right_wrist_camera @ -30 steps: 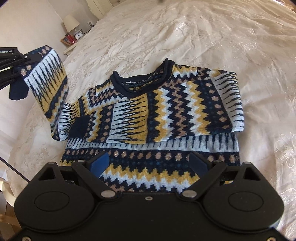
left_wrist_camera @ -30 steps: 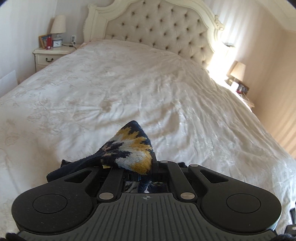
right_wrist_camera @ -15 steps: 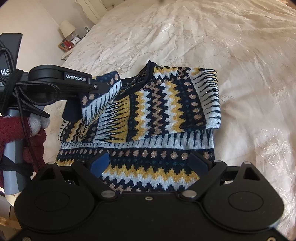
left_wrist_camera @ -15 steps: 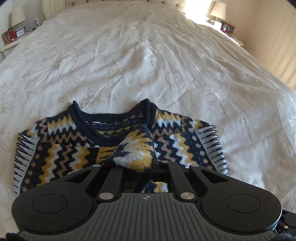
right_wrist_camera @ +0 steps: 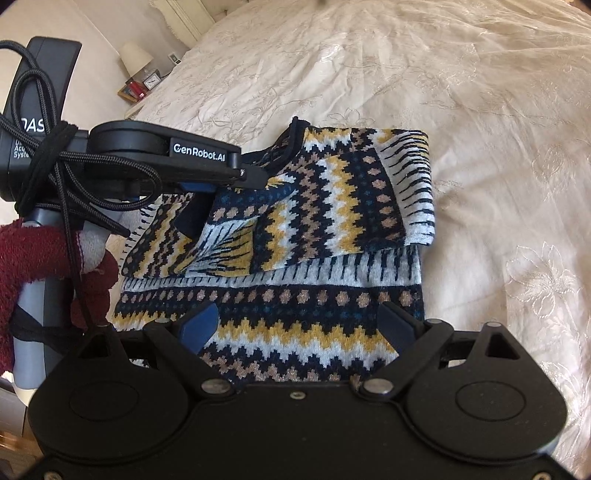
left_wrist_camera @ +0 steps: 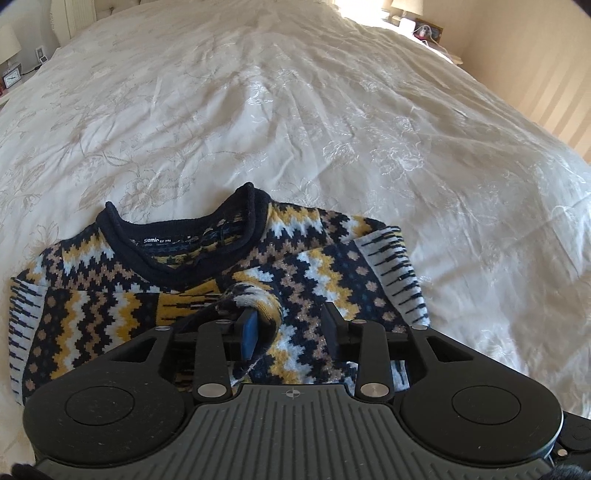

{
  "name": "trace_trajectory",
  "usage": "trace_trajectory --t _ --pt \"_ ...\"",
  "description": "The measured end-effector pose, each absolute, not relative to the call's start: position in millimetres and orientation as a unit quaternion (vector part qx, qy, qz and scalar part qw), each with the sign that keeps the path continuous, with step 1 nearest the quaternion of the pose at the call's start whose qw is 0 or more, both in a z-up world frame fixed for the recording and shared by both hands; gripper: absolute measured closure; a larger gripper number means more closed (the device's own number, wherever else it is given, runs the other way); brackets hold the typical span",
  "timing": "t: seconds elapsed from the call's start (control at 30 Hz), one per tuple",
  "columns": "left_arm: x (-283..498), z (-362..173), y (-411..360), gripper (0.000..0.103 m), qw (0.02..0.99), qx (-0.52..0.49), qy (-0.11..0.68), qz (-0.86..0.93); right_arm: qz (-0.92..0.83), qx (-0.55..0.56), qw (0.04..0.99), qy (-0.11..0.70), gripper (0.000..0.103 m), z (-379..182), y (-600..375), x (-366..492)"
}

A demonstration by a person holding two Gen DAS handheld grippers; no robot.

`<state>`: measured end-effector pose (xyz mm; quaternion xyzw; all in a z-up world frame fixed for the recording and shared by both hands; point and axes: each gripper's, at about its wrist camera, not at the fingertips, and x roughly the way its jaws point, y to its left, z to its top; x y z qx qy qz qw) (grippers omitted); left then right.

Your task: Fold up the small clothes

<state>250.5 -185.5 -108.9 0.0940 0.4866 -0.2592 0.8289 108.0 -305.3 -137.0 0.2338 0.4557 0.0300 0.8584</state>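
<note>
A small knitted sweater (left_wrist_camera: 122, 302) (right_wrist_camera: 332, 206) in navy, yellow, white and tan zigzags lies on the bed, collar away from me, both sleeves folded across the chest. My left gripper (left_wrist_camera: 291, 325) hovers just over the chest with its jaws open; the sleeve cuff (left_wrist_camera: 258, 299) lies bunched against its left blue pad. It also shows in the right wrist view (right_wrist_camera: 251, 177), over the folded left sleeve. My right gripper (right_wrist_camera: 299, 321) is open and empty above the sweater's hem.
The sweater rests near the front of a wide cream embroidered bedspread (left_wrist_camera: 295, 110). A nightstand with a lamp (right_wrist_camera: 136, 59) and a clock (right_wrist_camera: 152, 80) stands at the left of the bed. Another lamp stands at the far right (left_wrist_camera: 402, 5).
My left gripper carried the left sleeve from the air across onto the sweater's chest, lowered, and opened its jaws. The right gripper stayed open over the hem.
</note>
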Motion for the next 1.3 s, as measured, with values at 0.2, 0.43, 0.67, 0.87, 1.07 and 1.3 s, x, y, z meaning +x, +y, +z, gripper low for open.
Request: trace_trajectory --t 0.2,0.43,0.67,0.87,1.07,1.3 --pt "248.4 -101.4 -187.3 0.058 0.826 0.075 0.485 -0.278 0.026 0.237 0.858 0.455 0.009 -137.8 -307.4 106.3" --pt "247.3 -89.7 -193.5 0.047 0.821 0.062 0.478 -0.306 0.022 0.238 0.856 0.458 0.009 -138.8 -304.1 105.4" --pt "244.3 -70.6 -193.4 0.031 0.812 0.067 0.457 -0.357 0.010 0.246 0.854 0.459 0.009 -138.1 -299.5 108.0" --pt "254.2 -58.7 -162.2 0.030 0.822 0.050 0.447 -0.349 -0.005 0.248 0.857 0.453 0.009 -136.1 -293.1 112.8" --pt "273.9 -71.0 -105.4 0.030 0.838 0.037 0.464 -0.285 -0.028 0.254 0.851 0.459 0.009 -141.5 -290.0 117.4" --pt "293.8 -111.5 -45.7 0.030 0.833 0.028 0.514 -0.200 -0.047 0.248 0.849 0.464 0.009 -143.6 -287.8 134.2"
